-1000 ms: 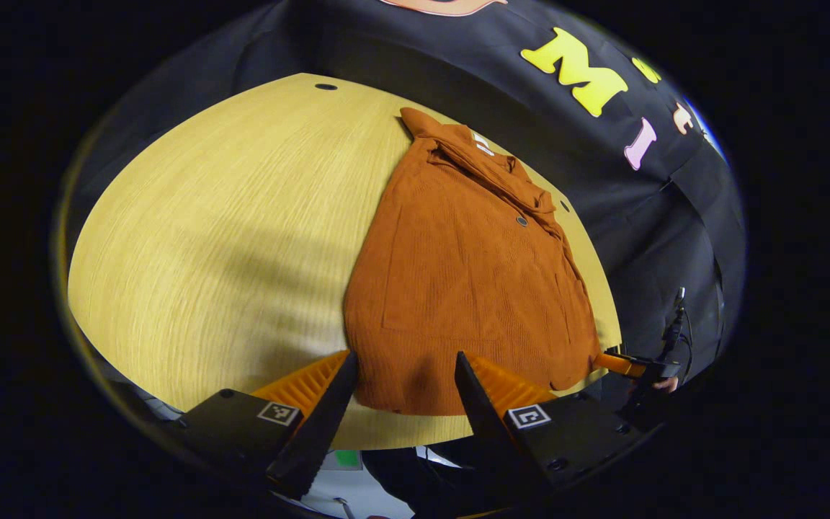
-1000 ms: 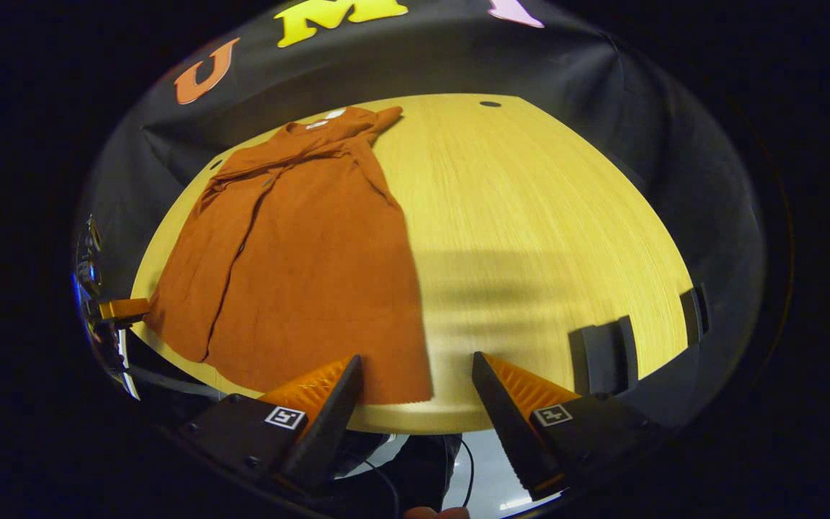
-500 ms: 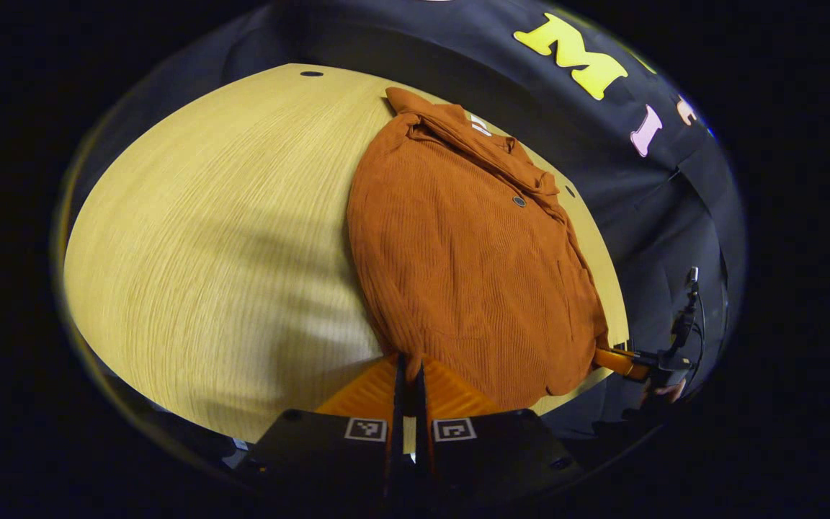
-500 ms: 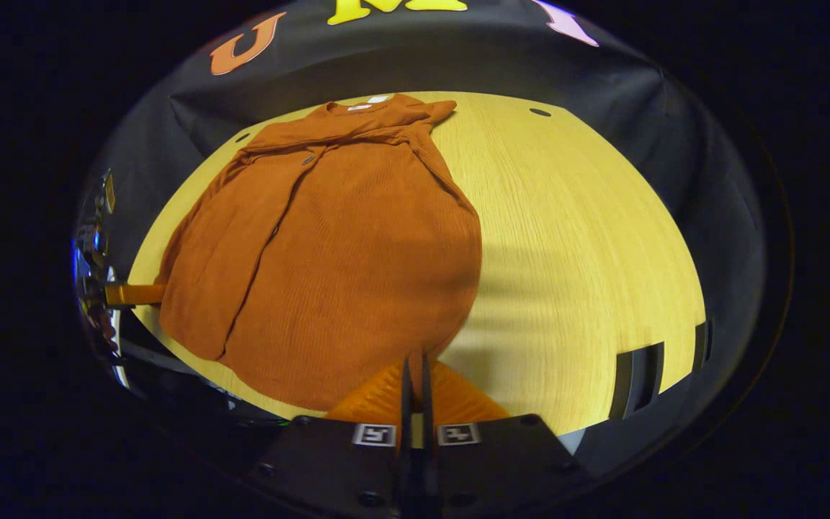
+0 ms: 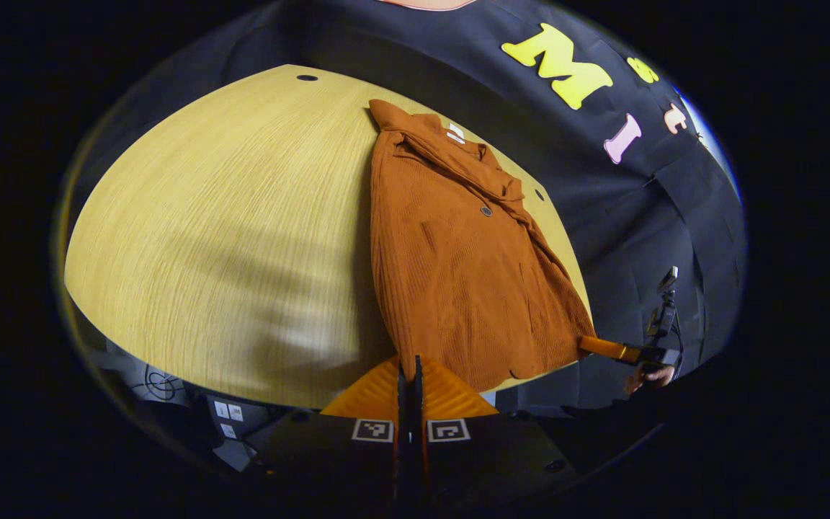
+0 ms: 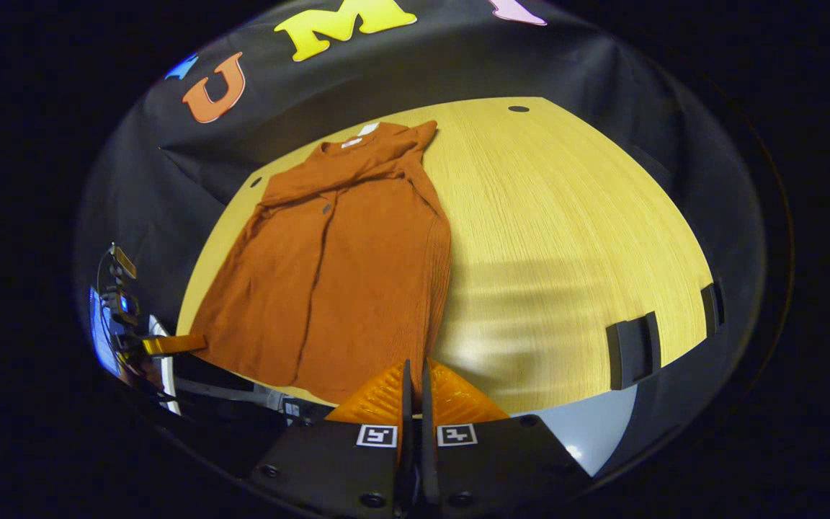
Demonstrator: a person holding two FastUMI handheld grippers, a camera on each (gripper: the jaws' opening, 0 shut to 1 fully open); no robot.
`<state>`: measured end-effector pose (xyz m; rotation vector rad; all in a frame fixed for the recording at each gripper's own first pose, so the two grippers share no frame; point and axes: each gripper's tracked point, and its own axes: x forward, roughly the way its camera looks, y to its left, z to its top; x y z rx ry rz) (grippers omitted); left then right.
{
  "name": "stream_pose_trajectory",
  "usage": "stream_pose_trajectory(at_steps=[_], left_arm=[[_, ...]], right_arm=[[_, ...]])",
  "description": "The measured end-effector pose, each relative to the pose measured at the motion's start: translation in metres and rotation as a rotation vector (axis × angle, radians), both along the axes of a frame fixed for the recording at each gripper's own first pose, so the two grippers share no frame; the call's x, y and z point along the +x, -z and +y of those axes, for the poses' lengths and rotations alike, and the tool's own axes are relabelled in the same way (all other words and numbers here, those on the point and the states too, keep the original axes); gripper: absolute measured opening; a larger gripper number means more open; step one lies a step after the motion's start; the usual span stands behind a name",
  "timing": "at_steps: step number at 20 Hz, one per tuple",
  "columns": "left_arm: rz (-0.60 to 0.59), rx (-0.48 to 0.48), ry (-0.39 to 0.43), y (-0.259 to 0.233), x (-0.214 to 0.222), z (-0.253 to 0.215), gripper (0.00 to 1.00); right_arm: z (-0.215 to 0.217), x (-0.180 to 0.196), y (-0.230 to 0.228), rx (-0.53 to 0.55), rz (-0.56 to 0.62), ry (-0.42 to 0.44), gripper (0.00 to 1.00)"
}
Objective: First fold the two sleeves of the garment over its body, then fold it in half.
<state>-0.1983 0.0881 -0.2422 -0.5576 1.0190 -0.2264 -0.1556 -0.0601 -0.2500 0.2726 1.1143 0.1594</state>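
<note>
Garment point(image 5: 458, 267) is lying lengthwise on the wooden table point(image 5: 206, 238), collar toward the booth wall, both sleeves folded over the body. My left gripper point(image 5: 408, 371) has its fingers pinched tight on one hem corner at the near edge, and my right gripper point(image 6: 415, 371) is clamped the same way on the other corner.

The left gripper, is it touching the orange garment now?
Touching. In the left gripper view, the left gripper has its fingers closed together on the near hem of the orange garment, whose cloth runs taut from the wooden table to the fingertips.
</note>
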Motion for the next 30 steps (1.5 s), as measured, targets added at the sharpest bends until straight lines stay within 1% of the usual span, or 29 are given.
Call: stream_pose_trajectory(at_steps=[2,3,5,7,9,11,12,13,15,17,18,19,21,22,23,24,25,27,28,30], left_arm=[[-0.045,-0.010,0.023,-0.027,-0.010,-0.003,0.03],[-0.078,-0.016,0.032,-0.042,-0.011,-0.003,0.03],[-0.161,-0.011,0.046,-0.078,0.000,-0.002,0.03],[-0.251,0.014,0.058,-0.116,0.024,0.002,0.03],[-0.361,0.048,0.104,-0.155,0.055,0.006,0.03],[-0.432,0.101,0.135,-0.182,0.095,0.016,0.03],[-0.449,0.126,0.138,-0.194,0.117,0.022,0.03],[-0.453,0.157,0.123,-0.200,0.145,0.028,0.03],[-0.397,0.190,0.085,-0.195,0.201,0.042,0.03],[-0.305,0.216,0.062,-0.178,0.253,0.055,0.03],[-0.278,0.223,0.048,-0.166,0.284,0.062,0.03],[-0.247,0.220,0.034,-0.150,0.312,0.064,0.03],[-0.173,0.175,-0.007,-0.120,0.367,0.071,0.03],[-0.128,0.152,-0.009,-0.101,0.392,0.073,0.03],[-0.099,0.159,-0.018,-0.077,0.419,0.080,0.04],[-0.067,0.161,-0.014,-0.056,0.439,0.087,0.10],[-0.036,0.142,-0.011,-0.036,0.452,0.088,0.07],[0.034,0.145,-0.030,0.006,0.469,0.097,0.11],[0.059,0.136,-0.034,0.020,0.473,0.098,0.12],[0.083,0.105,-0.049,0.036,0.477,0.098,0.17]], right_arm=[[0.000,-0.005,-0.028,0.056,-0.018,0.005,0.06],[0.000,-0.002,-0.043,0.081,-0.034,0.010,0.06],[0.000,0.015,-0.074,0.118,-0.076,0.011,0.05],[0.000,0.043,-0.108,0.138,-0.138,0.002,0.06],[0.003,0.078,-0.141,0.161,-0.207,-0.020,0.06],[0.008,0.123,-0.169,0.180,-0.263,-0.047,0.06],[0.011,0.147,-0.180,0.187,-0.289,-0.063,0.06],[0.013,0.176,-0.188,0.175,-0.312,-0.077,0.05],[0.011,0.234,-0.189,0.107,-0.348,-0.122,0.05],[0.023,0.293,-0.177,0.106,-0.352,-0.160,0.06],[0.029,0.326,-0.162,0.108,-0.344,-0.168,0.05],[0.033,0.355,-0.143,0.107,-0.329,-0.169,0.06],[0.038,0.410,-0.095,0.092,-0.297,-0.164,0.06],[0.037,0.438,-0.069,0.074,-0.290,-0.156,0.06],[0.036,0.462,-0.040,0.061,-0.273,-0.147,0.05],[0.038,0.480,-0.012,0.065,-0.250,-0.136,0.05],[0.037,0.492,0.016,0.067,-0.217,-0.119,0.06],[0.031,0.505,0.067,0.048,-0.149,-0.096,0.06],[0.035,0.510,0.081,0.053,-0.126,-0.083,0.06],[0.028,0.515,0.092,0.076,-0.113,-0.055,0.06]])
